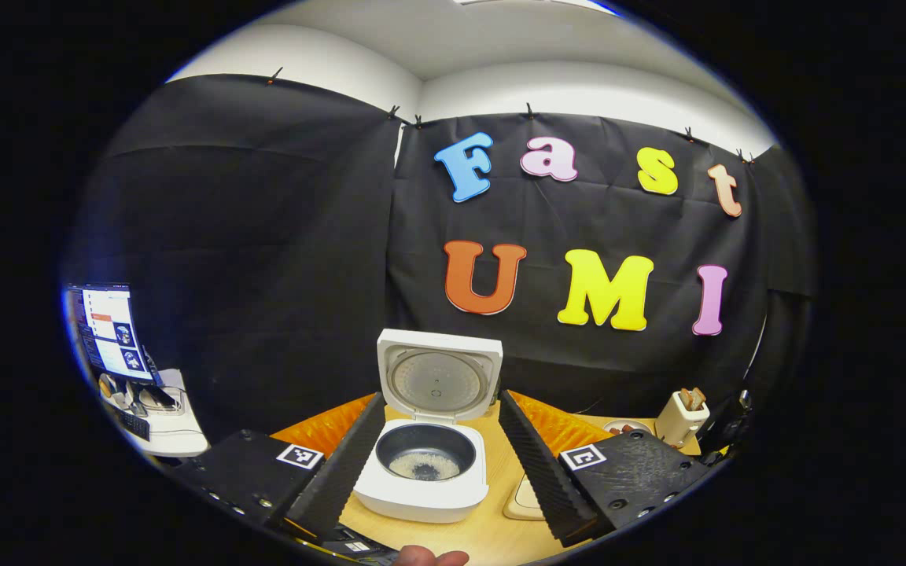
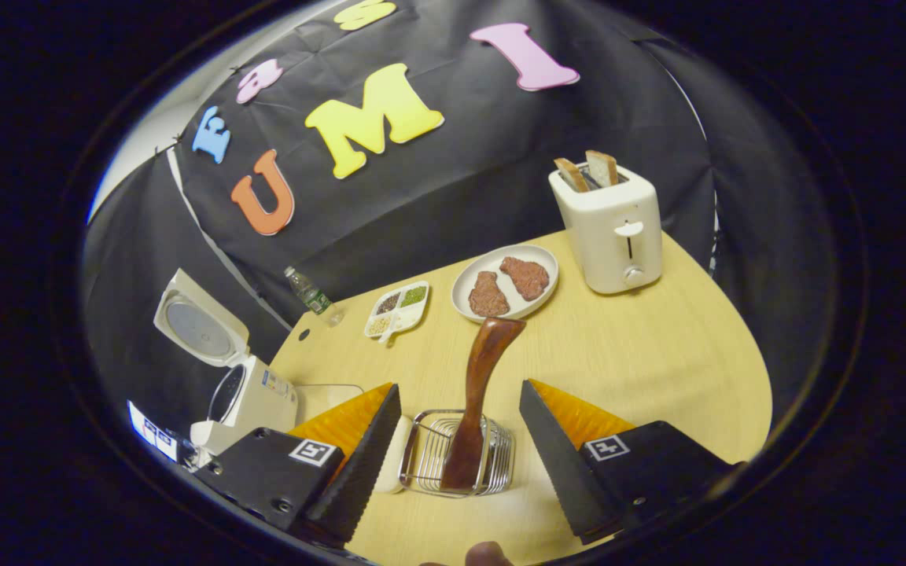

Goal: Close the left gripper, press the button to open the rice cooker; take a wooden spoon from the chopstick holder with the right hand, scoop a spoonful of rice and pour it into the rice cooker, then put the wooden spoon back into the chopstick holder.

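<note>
Rice cooker sits on the wooden table in the left gripper view, white and boxy, with its lid flipped straight up. Inside is a dark pot with a little white rice at the bottom. The left gripper is spread wide, one finger on each side of the cooker, not touching it. Far off at 3 o'clock stands a cream toaster with bread sticking out.

In the right gripper view, the open cooker is at 9 o'clock. Past it, toward 12 o'clock, come a small bottle, then a white tray with four little spaces holding grains of different colours. Next is a round plate with two brown pieces of meat. The toaster at 1 o'clock holds two slices of bread.

The wooden spoon is dark brown and shiny. It stands in the wire chopstick holder, with its top leaning toward 1 o'clock. The right gripper is spread wide around the holder, holding nothing.
</note>
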`<state>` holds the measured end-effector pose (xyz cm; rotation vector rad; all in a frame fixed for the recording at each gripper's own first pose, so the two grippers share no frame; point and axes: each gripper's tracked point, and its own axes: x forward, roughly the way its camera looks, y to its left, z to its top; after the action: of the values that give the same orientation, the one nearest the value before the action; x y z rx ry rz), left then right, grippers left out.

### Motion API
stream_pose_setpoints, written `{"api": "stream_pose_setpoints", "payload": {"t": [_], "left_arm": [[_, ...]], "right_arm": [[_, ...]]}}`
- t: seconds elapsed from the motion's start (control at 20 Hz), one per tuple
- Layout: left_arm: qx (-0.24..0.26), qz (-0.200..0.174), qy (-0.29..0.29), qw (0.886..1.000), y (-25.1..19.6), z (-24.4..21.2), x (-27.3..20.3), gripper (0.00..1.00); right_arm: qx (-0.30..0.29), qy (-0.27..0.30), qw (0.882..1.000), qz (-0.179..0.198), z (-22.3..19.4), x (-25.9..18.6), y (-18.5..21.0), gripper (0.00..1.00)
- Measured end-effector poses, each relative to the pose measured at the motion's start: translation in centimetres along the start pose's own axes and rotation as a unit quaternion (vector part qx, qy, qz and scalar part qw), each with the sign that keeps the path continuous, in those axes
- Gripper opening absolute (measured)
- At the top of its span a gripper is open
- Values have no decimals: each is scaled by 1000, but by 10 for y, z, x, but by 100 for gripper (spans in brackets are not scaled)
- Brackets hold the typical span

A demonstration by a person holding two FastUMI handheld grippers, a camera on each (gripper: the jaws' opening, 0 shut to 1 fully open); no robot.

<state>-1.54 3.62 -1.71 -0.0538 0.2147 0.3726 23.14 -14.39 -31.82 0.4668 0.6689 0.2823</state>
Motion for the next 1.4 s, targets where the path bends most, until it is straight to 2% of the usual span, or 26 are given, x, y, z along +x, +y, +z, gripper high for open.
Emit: {"api": "stream_pose_setpoints", "payload": {"t": [0.25,0.4,0.45,0.6,0.65,0.75,0.95,1.1,1.25,1.35,1.4], "left_arm": [[9,4,13,1000,-6,-8,-3,94],[5,-2,18,1000,-13,-8,-1,94],[4,-4,17,1000,-16,-8,1,94],[7,-10,18,1000,-21,-10,2,94],[7,-13,19,1000,-22,-10,3,94],[6,-19,18,1000,-24,-9,4,94],[6,-30,14,999,-23,-9,4,94],[5,-40,12,999,-21,-12,7,94],[3,-55,11,998,-18,-13,12,94],[2,-66,5,998,-14,-10,13,94],[4,-69,1,998,-9,-9,14,95]], "right_arm": [[58,32,997,27,-7,44,-9,85],[81,47,995,41,-12,50,-7,74],[82,50,994,45,-14,49,-5,58],[83,45,994,49,-12,41,-5,47],[82,44,995,47,-13,38,-5,36],[84,43,995,42,-15,31,-6,27],[73,35,996,32,-20,6,-2,24],[33,20,999,10,-21,-7,-1,21],[37,-4,999,-13,-9,-13,4,11],[38,-23,999,-23,1,-22,11,8],[34,-31,999,-27,7,-25,16,10]]}}
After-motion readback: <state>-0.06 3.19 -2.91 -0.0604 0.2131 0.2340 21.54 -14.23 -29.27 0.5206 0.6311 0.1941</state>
